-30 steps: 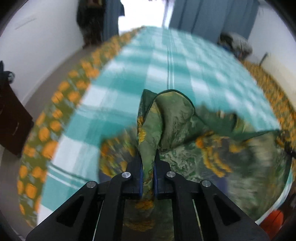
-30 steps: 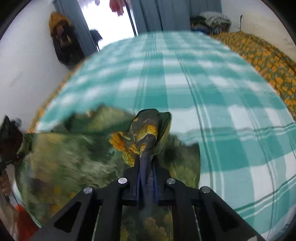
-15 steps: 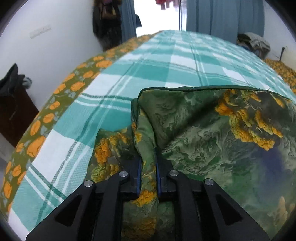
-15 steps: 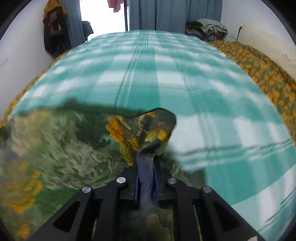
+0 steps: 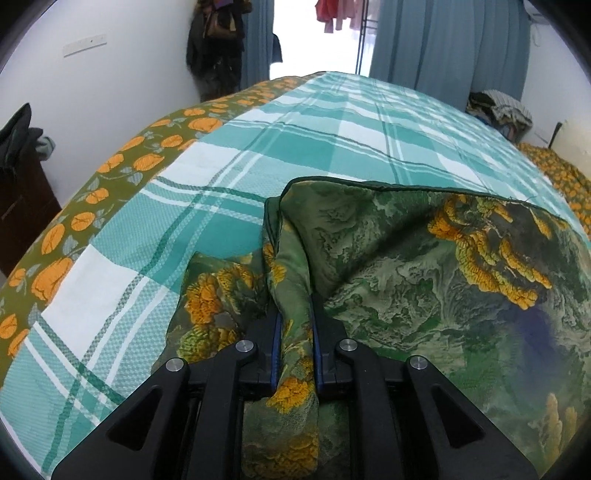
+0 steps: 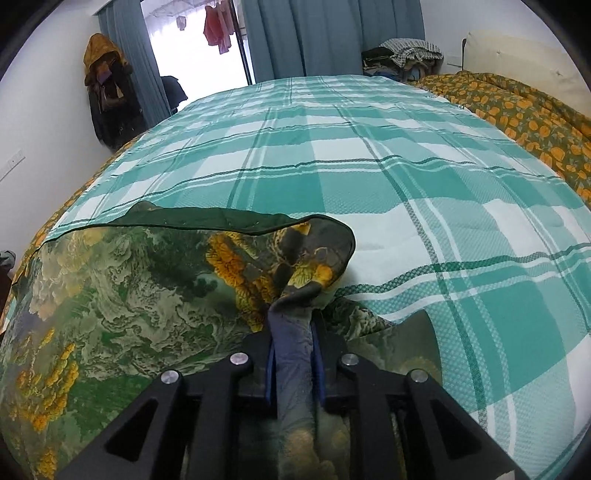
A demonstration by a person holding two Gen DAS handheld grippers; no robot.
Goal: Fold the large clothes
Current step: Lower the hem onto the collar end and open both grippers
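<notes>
Pinching a gathered corner of green patterned cloth (image 5: 406, 266) in each gripper, we hold the garment low over a bed spread with a teal-and-white checked sheet (image 5: 332, 125). Our left gripper (image 5: 295, 317) has its two black fingers (image 5: 264, 343) narrowly parted, having just eased open a little, with a bunched fold of the fabric running up between the blue pads, which press on its sides. Our right gripper (image 6: 293, 328) is set the same way, its fingers (image 6: 332, 347) loosened slightly yet closed on a twisted, bluish-grey stretch of the same cloth (image 6: 129, 288). Between the two grips the garment lies spread across the near end of the bed, its dark hemmed edge forming the far border and its orange flower clusters facing up; in the left wrist view it fills the near right, in the right wrist view the near left. An olive bedcover with orange flowers (image 5: 85, 221) shows along the left side of the checked sheet, and more of that print (image 6: 524, 110) covers the bed's far right. Blue curtains (image 6: 325, 37) frame a bright doorway at the far wall, where laundry (image 6: 218, 29) hangs, and dark coats (image 6: 107, 92) hang on the left wall.
</notes>
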